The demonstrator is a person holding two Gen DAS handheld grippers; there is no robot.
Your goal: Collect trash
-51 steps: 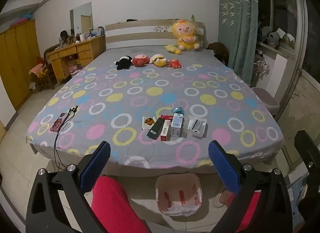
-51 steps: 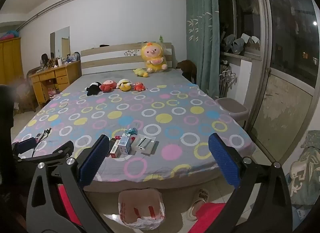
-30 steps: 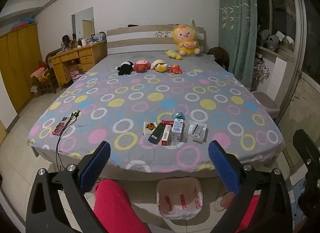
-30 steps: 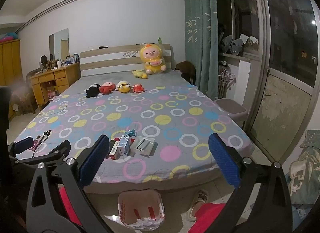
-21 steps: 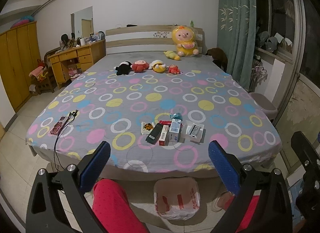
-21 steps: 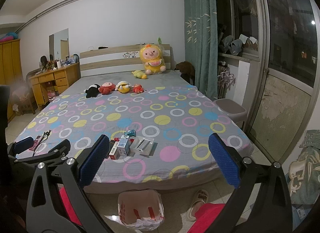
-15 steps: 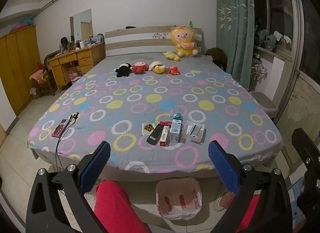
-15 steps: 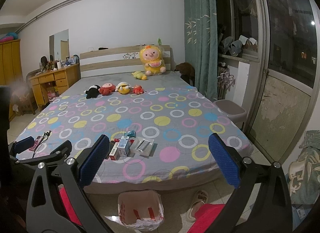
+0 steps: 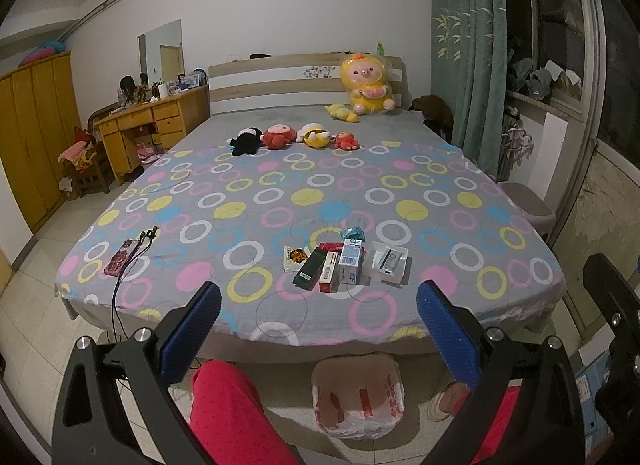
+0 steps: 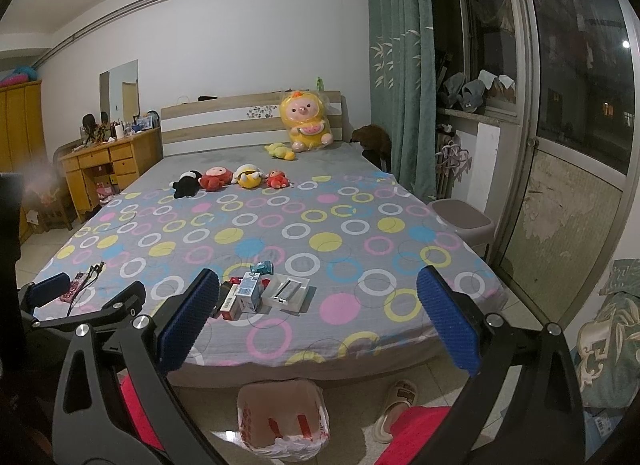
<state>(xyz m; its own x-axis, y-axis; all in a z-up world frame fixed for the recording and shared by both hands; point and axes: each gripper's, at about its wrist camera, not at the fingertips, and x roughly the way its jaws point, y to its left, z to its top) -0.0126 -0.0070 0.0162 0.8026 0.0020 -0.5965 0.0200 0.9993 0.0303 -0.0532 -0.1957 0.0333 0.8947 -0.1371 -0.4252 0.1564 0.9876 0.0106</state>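
Observation:
A cluster of small boxes and wrappers point(image 9: 344, 261) point(image 10: 262, 291) lies near the foot of the bed point(image 9: 280, 193), on a grey sheet with coloured rings. It includes a dark green box point(image 9: 309, 274), a red-and-white box point(image 9: 329, 277), a blue-and-white carton point(image 9: 351, 261), a white tray-like box point(image 9: 389, 261), a snack wrapper point(image 9: 295, 256) and a teal wrapper point(image 9: 352, 233). On the floor below stands a bin lined with a white-and-red bag point(image 9: 358, 401) point(image 10: 282, 417). My left gripper point(image 9: 318, 335) and right gripper point(image 10: 316, 319) hang open and empty in front of the bed's foot.
Several plush toys point(image 9: 294, 136) and a big yellow plush point(image 9: 365, 85) sit toward the headboard. A phone with a cable point(image 9: 120, 261) lies at the bed's left corner. A person's red-trousered legs point(image 9: 232, 413) and slipper point(image 10: 394, 405) stand by the bin. A stool point(image 10: 464, 225) stands right.
Both views shift slightly; the grippers stay open and empty, and the items on the bed have not moved.

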